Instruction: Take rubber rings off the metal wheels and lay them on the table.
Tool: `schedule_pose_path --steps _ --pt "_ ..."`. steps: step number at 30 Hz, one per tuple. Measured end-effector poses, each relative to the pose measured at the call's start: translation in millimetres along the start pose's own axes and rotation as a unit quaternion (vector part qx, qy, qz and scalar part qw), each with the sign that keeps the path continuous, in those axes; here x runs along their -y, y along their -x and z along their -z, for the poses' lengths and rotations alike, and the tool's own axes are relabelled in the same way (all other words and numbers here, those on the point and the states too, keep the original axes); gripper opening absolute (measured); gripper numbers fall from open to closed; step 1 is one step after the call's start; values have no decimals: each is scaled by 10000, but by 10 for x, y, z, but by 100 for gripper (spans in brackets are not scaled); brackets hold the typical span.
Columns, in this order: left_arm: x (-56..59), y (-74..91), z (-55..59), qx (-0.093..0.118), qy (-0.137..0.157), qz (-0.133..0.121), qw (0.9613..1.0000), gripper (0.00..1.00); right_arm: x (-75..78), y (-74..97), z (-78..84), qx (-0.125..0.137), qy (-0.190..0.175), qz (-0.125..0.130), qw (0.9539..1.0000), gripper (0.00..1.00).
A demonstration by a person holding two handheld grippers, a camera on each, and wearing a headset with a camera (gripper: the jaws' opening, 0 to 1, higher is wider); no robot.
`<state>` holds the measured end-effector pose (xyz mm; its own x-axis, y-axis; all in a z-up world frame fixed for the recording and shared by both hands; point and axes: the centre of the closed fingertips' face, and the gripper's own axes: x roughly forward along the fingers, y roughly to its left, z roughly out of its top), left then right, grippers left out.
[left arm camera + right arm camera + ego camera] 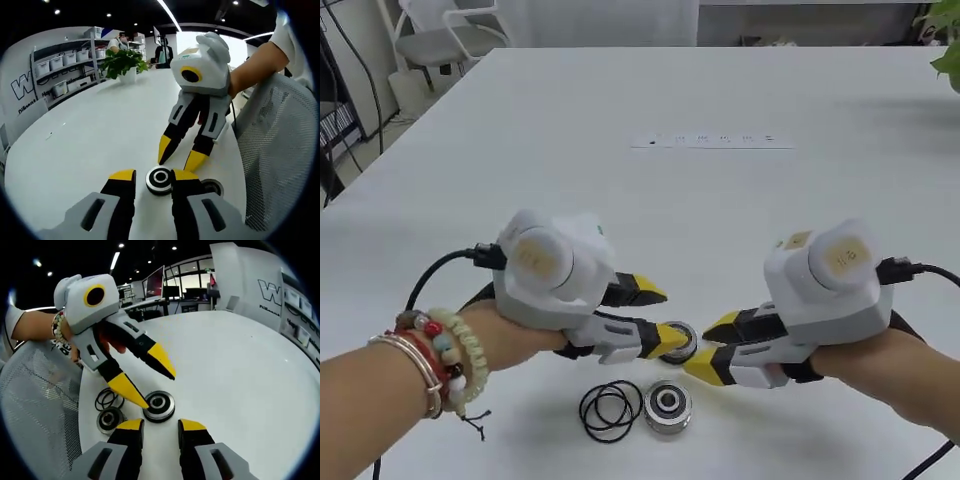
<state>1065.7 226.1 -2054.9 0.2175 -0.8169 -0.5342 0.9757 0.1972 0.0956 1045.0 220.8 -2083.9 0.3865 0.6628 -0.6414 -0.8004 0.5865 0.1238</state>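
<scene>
Two round metal wheels lie flat on a smooth, matt white table. The first wheel has a black outer band around a silvery disc with a dark hub, and it sits between the two grippers. The second wheel is grey and ridged and lies nearer the person. Thin black rings lie loose and overlapping on the table, just beside the second wheel.

The left gripper has a white moulded body and black jaws with yellow wedge tips. Its jaws are spread wide and grip nothing: the lower tip meets the rim of the first wheel, and the upper tip is raised clear of the table. In the head view that lower tip hides part of the wheel.

The right gripper is of the same build, with its jaws parted and nothing between them. Its tips stop just short of the first wheel on the opposite side.

Beaded bracelets circle the left wrist. A pale strip lies farther along the table. A potted plant, shelves of bins and a mesh chair back stand around the table.
</scene>
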Motion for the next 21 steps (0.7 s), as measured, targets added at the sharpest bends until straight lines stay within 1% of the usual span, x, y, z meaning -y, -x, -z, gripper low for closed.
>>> schedule_pose_path --steps 2,4,5,6,9,13,16,17,18,21 --pt "7 -18 45 -102 -91 -7 9999 22 1 -3 3 -8 11 4 10000 25" --pt "19 -30 63 -111 -47 10 9999 20 3 -6 0 -3 15 11 10000 25" --pt "27 -36 48 -44 27 23 10000 19 3 -7 -2 0 18 15 10000 25" --pt "46 -40 49 -33 111 72 9999 18 3 -9 -5 1 18 18 10000 25" --pt "56 -50 46 -12 99 63 9999 15 -2 -13 -8 1 29 16 10000 25" --pt "86 -71 41 53 239 114 9996 10 -4 -17 -5 -15 54 27 10000 24" --pt "70 -76 48 91 322 102 9994 9 -6 -18 -14 5 47 32 10000 24" --pt "68 -72 50 108 319 105 9994 9 -6 -21 -19 17 32 37 10000 24" --pt "80 -66 58 129 253 117 9995 9 -6 -24 -26 32 17 42 10000 24" --pt "78 -70 53 138 251 96 9995 9 -13 -38 -37 63 -67 37 10000 25"
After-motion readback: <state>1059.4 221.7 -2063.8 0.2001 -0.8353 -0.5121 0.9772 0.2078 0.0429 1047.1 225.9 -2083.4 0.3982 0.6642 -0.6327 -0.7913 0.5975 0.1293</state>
